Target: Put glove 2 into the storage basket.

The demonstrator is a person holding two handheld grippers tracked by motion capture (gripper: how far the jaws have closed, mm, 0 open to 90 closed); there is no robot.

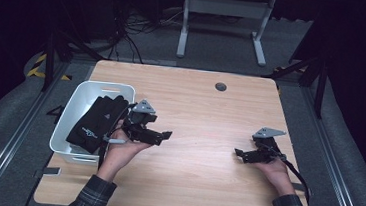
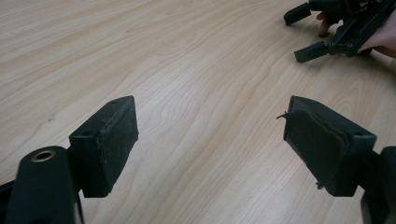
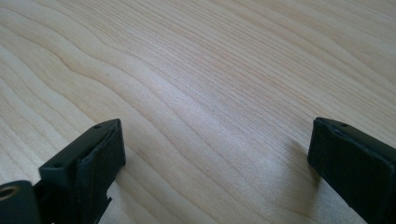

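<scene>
A black glove lies in the white plastic bin at the table's left edge and hangs over its right rim. Just right of the bin my left gripper is held low over the wooden table, pointing right. Its jaws stand open with only bare wood between them in the left gripper view. Near the table's right side my right gripper points left, low over the table, and it is open with nothing between its pads. The right gripper also appears far off in the left gripper view.
A round grommet hole sits near the table's far edge. Beyond the table stand a white desk frame and loose cables on grey carpet. Dark curtains close both sides.
</scene>
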